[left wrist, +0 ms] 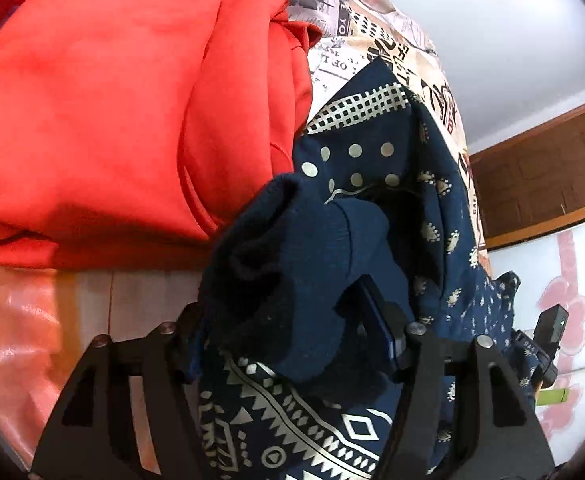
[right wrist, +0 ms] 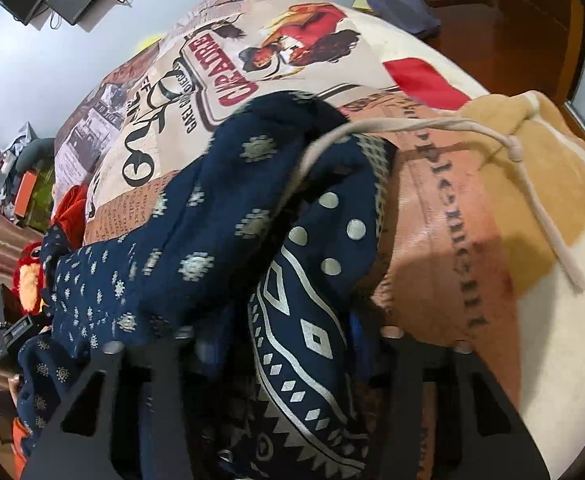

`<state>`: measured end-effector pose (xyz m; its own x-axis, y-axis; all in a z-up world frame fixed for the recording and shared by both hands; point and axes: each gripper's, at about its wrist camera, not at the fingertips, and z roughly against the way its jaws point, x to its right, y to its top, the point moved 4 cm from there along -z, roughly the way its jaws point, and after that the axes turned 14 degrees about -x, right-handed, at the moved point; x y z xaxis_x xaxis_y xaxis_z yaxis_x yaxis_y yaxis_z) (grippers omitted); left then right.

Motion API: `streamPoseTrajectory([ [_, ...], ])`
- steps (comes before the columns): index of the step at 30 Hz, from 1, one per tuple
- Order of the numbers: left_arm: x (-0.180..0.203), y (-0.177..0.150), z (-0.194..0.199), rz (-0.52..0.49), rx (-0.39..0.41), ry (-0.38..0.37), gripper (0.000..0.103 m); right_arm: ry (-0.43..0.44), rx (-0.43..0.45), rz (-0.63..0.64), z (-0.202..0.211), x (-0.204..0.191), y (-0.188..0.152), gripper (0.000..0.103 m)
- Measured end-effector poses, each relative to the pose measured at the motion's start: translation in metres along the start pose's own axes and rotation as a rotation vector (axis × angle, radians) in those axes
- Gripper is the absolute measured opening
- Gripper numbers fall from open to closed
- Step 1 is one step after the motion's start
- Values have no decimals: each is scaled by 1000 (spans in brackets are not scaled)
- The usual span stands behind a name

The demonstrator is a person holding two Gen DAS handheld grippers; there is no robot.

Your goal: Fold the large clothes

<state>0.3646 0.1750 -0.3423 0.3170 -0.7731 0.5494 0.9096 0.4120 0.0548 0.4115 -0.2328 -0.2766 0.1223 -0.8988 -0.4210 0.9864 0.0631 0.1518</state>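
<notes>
Navy cloth fills both views: a navy patterned garment [left wrist: 372, 184] with white dots, diamonds and zigzag bands is bunched between the fingers of each gripper and lifted over a bed covered by a newspaper-print bedspread [left wrist: 372, 40]. From the left wrist, the left gripper [left wrist: 288, 340] has its jaws closed in on a dark ribbed cuff of the garment, and only here does a folded red hoodie [left wrist: 124, 112] show in full, lying on the bedspread just beside the navy cloth — touching its edge. The right gripper [right wrist: 288, 344] also pinches a thick fold of the same garment [right wrist: 220, 216]; this view alone shows a tan hooded garment [right wrist: 532, 184] at the right, its pale drawstring [right wrist: 524, 168] trailing across the navy fabric. Between the tan garment and the navy one lies a bare strip of bedspread [right wrist: 444, 240]. At the far left edge a red plush toy [right wrist: 30, 276] sits low, near the other gripper's black body.
</notes>
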Motion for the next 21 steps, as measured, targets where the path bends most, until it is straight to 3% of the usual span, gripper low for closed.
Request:
streamPoseTrajectory([
  [2, 5, -5, 4, -12, -1, 2, 45, 0, 5, 6, 2, -2, 0, 20],
  [4, 15, -11, 10, -47, 13, 18, 39, 21, 31, 20, 14, -7, -4, 16],
  [9, 44, -25, 33, -137, 46, 42, 19, 4, 115, 113, 48, -33, -11, 14],
  [13, 80, -30, 63, -251, 146, 133, 16, -10, 165, 191, 77, -58, -15, 13],
  [21, 131, -31, 127, -371, 341, 172, 15, -34, 286, 313, 120, -103, -8, 13],
])
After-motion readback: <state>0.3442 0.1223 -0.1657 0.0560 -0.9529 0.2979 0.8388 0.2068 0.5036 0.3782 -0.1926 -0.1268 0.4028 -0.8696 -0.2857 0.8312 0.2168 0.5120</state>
